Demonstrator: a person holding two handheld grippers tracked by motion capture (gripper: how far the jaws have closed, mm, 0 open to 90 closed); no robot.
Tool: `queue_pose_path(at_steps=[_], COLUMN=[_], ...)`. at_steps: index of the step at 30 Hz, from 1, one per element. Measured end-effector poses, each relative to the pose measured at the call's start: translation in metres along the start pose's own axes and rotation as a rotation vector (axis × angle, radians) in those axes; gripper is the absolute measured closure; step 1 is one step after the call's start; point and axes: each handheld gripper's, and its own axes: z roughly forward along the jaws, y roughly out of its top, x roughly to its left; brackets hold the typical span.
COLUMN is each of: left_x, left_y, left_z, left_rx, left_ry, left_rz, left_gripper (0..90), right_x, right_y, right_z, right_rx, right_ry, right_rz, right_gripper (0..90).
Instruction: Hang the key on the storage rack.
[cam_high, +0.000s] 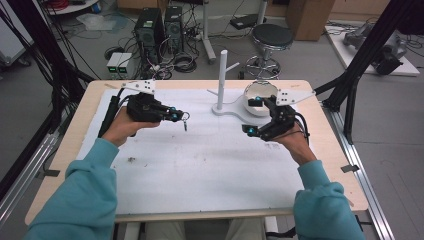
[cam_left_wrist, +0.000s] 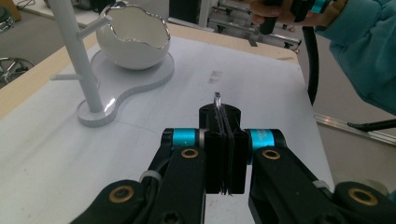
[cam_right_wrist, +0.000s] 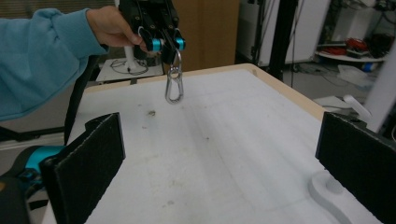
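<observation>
Teal sleeves (cam_high: 90, 190), left hand-held gripper (cam_high: 175, 116) clamping metal carabiner (cam_right_wrist: 174, 84), right hand-held gripper (cam_high: 254, 116) gaping, glossy white bowl (cam_left_wrist: 134, 39)

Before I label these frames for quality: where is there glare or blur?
High view: even light, the small clip soft. Left gripper view: bright glints on the bowl rim and the stand base, the near fingers slightly soft. Right gripper view: the near fingers blurred, the hanging clip fairly sharp.

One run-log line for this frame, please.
left claw: shut on key ring with carabiner, held above table | right claw: open, empty | stand: bare
</observation>
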Motion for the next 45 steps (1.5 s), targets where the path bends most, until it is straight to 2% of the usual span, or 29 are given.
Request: queue_pose_path(at_steps=[6,7,8,10,12,15,16,21,26,28,32,38,43,45], left_x=[-0.005,-0.005,-0.006,-0.007,-0.009,-0.011,-0.011,-0.013,-0.013,-0.014,-0.014,-0.014,-0.013,-0.013], left_y=[0.002,0.002,0.003,0.003,0.004,0.005,0.006,0.006,0.006,0.006,0.006,0.006,0.006,0.005], left_z=[0.009,0.01,0.012,0.015,0.018,0.022,0.023,0.024,0.023,0.024,0.025,0.028,0.029,0.029], left_rx=[-0.038,-0.04,-0.043,-0.048,-0.054,-0.064,-0.065,-0.07,-0.077,-0.08,-0.079,-0.073,-0.075,-0.077], left_ry=[-0.026,-0.027,-0.029,-0.037,-0.046,-0.061,-0.064,-0.079,-0.087,-0.091,-0.102,-0.113,-0.118,-0.117], left_rz=[0.008,0.005,0.006,0.008,0.012,0.012,0.015,0.022,0.024,0.026,0.028,0.028,0.031,0.027], left_gripper=[88.4,88.4,88.4,88.4,88.4,88.4,88.4,88.4,88.3,88.4,88.3,88.3,88.3,88.4], right_x=[-0.002,-0.001,-0.003,-0.003,-0.003,-0.004,-0.005,-0.004,-0.003,-0.002,-0.002,-0.001,0.0,-0.001], right_y=[0.02,0.023,0.027,0.028,0.031,0.033,0.033,0.033,0.031,0.03,0.029,0.03,0.03,0.031], right_z=[0.026,0.032,0.041,0.044,0.056,0.064,0.069,0.082,0.091,0.093,0.096,0.098,0.096,0.096], right_rx=[0.034,0.048,0.046,0.053,0.074,0.078,0.075,0.099,0.116,0.121,0.132,0.13,0.139,0.134], right_ry=[0.072,0.086,0.103,0.108,0.133,0.151,0.158,0.194,0.209,0.221,0.239,0.27,0.281,0.277], right_rz=[-0.045,-0.04,-0.056,-0.053,-0.057,-0.052,-0.065,-0.027,-0.025,-0.022,-0.017,-0.019,-0.016,0.0], right_gripper=[0.6,0.6,0.6,0.6,0.6,0.6,0.6,0.7,0.8,4.6,6.5,24.3,40.4,46.2])
